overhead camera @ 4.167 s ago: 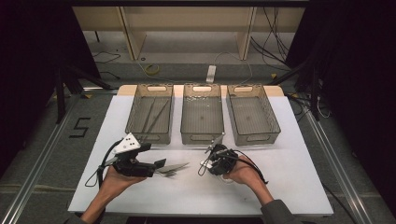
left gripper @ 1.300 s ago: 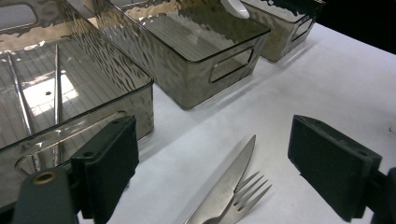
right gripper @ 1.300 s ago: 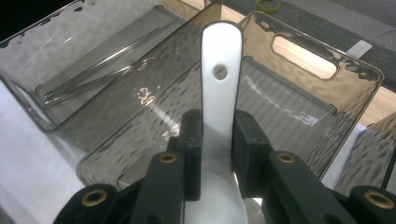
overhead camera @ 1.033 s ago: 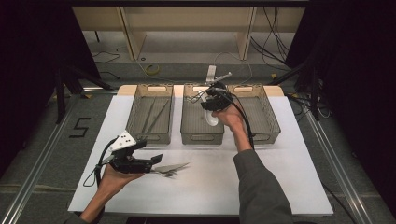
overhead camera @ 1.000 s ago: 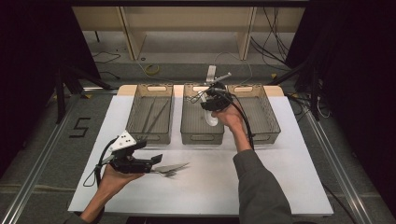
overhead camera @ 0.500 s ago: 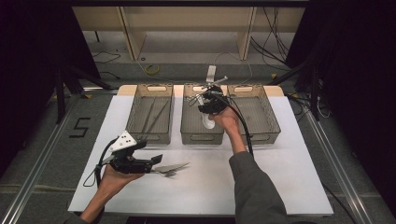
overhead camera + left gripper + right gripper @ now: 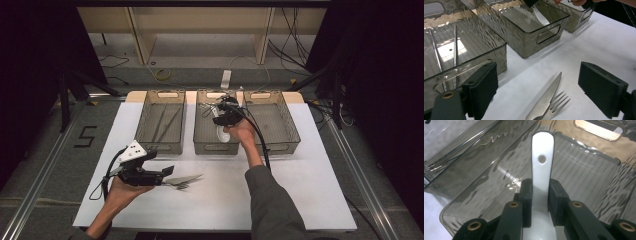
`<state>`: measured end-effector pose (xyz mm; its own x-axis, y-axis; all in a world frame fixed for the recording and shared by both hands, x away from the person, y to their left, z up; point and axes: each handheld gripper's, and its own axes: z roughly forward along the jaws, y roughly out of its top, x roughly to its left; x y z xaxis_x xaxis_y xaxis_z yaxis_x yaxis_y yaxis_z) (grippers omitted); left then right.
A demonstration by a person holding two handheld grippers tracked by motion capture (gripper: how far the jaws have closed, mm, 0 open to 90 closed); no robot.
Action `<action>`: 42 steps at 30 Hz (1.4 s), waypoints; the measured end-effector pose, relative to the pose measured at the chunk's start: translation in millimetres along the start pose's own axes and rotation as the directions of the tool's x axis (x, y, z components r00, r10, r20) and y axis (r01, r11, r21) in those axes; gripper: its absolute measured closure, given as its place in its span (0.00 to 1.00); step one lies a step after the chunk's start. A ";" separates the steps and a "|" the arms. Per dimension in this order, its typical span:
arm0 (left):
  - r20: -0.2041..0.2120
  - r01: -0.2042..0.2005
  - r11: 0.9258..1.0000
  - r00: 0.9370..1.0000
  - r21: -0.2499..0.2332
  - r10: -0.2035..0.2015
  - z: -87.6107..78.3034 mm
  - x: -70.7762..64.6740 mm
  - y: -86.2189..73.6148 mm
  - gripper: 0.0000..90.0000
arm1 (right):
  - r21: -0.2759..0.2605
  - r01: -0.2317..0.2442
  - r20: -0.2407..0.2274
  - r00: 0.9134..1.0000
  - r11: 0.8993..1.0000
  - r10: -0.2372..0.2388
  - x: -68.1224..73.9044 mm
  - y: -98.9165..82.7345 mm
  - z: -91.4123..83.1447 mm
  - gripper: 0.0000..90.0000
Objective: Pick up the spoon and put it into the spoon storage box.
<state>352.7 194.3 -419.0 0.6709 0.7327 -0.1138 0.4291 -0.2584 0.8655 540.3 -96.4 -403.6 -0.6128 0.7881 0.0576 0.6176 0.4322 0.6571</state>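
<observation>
While the right claw [image 7: 540, 195] is clamped on the white spoon [image 7: 542, 170], pads pressing either side of the handle just above the bowl, the spoon hangs inside the middle bin [image 7: 200, 131] of three smoky plastic bins at the far side of the worktop [image 7: 310, 190], its holed handle end pointing down toward the ribbed floor. It looks like a glazed ceramic or hard plastic soup spoon, though the view cannot settle which: stiff, light, smooth and likely slippery between flat pads, and liable to chip if dropped from height. The narrow neck where the handle meets the bowl is the sensible place to grip, since the widening bowl stops it sliding through, and that is where it is held. In the high view the right claw [image 7: 223, 114] sits over the middle bin with the spoon [image 7: 223, 132] showing pale below it. The left claw [image 7: 166, 172] rests near the front of the worktop, jaws wide apart and holding nothing, with a knife [image 7: 546, 96] and a fork [image 7: 556, 103] lying crossed between them. The left bin [image 7: 150, 131] already holds thin metal utensils. Compared with about four seconds ago, the right hand has gone from the front of the worktop to the middle bin; within the last second it has barely shifted, and the left hand has not moved.
</observation>
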 end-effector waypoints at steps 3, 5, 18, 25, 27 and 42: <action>0.002 0.002 1.000 1.000 -0.001 -0.002 -0.2 0.1 0.2 0.17 | 0.008 -0.008 -0.007 1.000 1.000 0.008 0.2 -1.6 2.8 0.84; 0.001 0.002 1.000 1.000 0.003 -0.002 0.2 -0.2 -0.2 0.17 | 0.005 -0.019 -0.014 1.000 1.000 0.019 -0.6 -3.2 4.5 0.84; 0.000 0.004 1.000 1.000 0.005 -0.004 0.2 0.3 0.0 0.17 | 0.018 -0.063 -0.009 0.998 0.998 0.063 -5.5 -6.9 9.5 0.70; -0.017 0.015 0.999 1.000 0.043 -0.015 3.3 1.5 -1.3 0.17 | -0.003 -0.072 -0.021 0.997 0.997 0.071 -10.2 -7.3 -2.2 0.56; -0.019 0.020 0.998 1.000 0.053 -0.019 3.9 2.3 -1.7 0.17 | -0.001 -0.056 -0.035 0.998 0.998 0.056 -9.9 -8.8 -5.7 0.53; -0.055 0.069 0.987 0.997 0.144 -0.062 10.9 11.4 -3.0 0.17 | -0.114 0.016 -0.096 0.995 0.993 -0.027 0.5 -48.7 -67.2 0.38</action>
<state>365.6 196.5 -428.2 0.6093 0.7805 -0.1401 0.5568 -0.2953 0.7764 476.8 -146.5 -385.1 -0.6739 0.7304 0.1117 0.5475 0.3921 0.7392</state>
